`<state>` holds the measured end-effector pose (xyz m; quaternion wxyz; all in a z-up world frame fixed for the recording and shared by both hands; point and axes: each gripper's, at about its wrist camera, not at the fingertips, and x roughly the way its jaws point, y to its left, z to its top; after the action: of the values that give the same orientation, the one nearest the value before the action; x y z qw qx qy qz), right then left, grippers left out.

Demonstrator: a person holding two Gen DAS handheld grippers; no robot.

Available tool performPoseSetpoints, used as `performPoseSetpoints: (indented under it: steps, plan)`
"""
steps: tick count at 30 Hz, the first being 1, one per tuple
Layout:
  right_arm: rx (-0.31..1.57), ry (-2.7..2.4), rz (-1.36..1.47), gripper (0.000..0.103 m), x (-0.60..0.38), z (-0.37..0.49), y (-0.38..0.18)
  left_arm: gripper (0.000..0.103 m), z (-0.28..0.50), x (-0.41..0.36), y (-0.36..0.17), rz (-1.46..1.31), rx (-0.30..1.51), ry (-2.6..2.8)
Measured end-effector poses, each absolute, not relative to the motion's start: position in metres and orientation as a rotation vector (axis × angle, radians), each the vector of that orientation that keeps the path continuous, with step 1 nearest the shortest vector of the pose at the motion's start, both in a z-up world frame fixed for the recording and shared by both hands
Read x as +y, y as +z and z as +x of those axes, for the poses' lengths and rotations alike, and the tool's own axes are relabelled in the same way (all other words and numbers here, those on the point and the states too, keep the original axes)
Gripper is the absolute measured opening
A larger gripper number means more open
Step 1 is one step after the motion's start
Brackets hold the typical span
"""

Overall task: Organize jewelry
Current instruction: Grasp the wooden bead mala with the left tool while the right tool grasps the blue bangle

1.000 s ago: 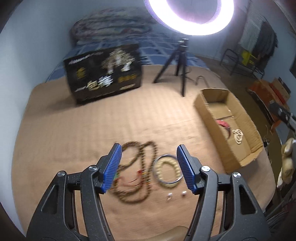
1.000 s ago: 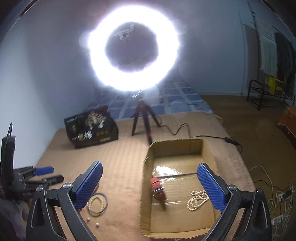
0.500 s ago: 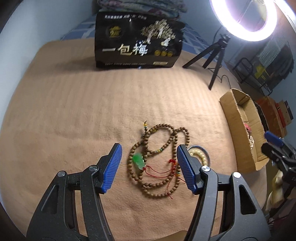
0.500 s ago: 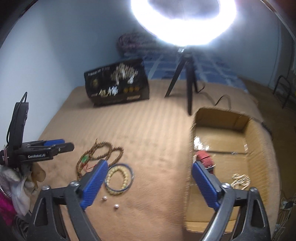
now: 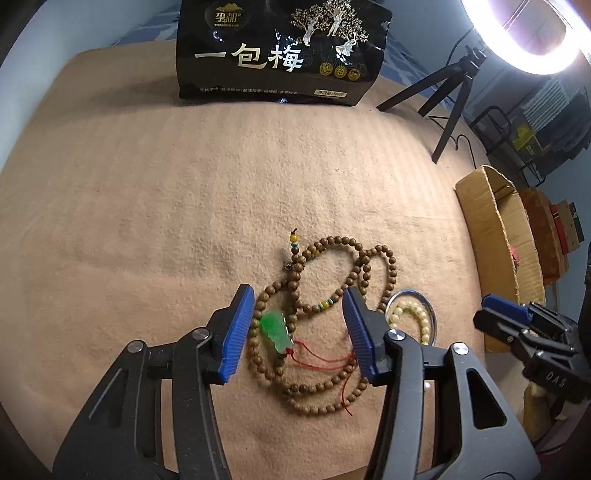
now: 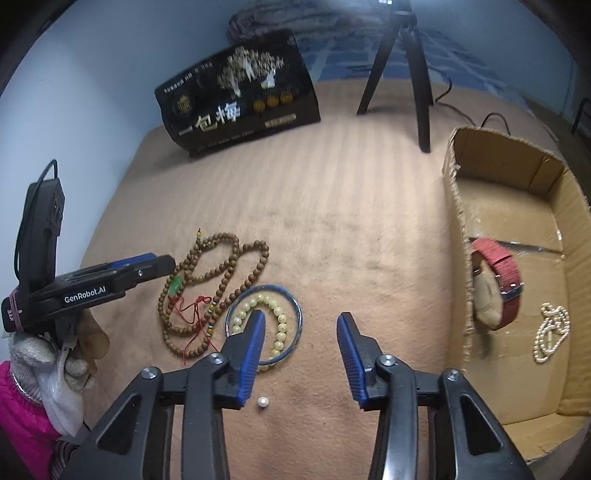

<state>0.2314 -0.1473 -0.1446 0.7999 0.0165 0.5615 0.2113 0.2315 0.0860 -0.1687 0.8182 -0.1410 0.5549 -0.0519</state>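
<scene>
One wooden bead necklace point(image 5: 325, 317) between wide left jaws, one pearl point(image 6: 262, 402) by wide right jaws

A ring light point(image 5: 532, 33) glares white at the left wrist view's upper right, lighting the scene evenly with soft shadows. Both views bend strongly toward dark corners; the red watch point(image 6: 498, 280) looks slightly blurred.

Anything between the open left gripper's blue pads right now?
Yes: the green jade pendant and brown wooden bead necklace strands lie between the left gripper pads, per left wrist view.
</scene>
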Motion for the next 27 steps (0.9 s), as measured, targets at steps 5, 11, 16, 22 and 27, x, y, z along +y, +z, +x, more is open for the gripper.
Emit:
performPoseSetpoints:
  steps: [5,11,16,22,27]
  plan:
    - [1.234,0.453,0.040,0.036,-0.141,0.236,-0.158,0.051,0.237,0.084,-0.179,-0.282,1.208,-0.114]
    - [1.265,0.445,0.032,0.030,-0.136,0.240,-0.173,0.047,0.241,0.081,-0.188,-0.259,1.225,-0.123]
    - [1.305,0.431,0.044,0.024,-0.135,0.242,-0.180,0.046,0.244,0.078,-0.194,-0.243,1.234,-0.125]
    - [1.322,0.416,0.029,0.017,-0.130,0.245,-0.186,0.046,0.247,0.074,-0.201,-0.212,1.242,-0.120]
    - [1.328,0.410,-0.012,0.012,-0.126,0.245,-0.192,0.037,0.249,0.072,-0.205,-0.184,1.239,-0.103]
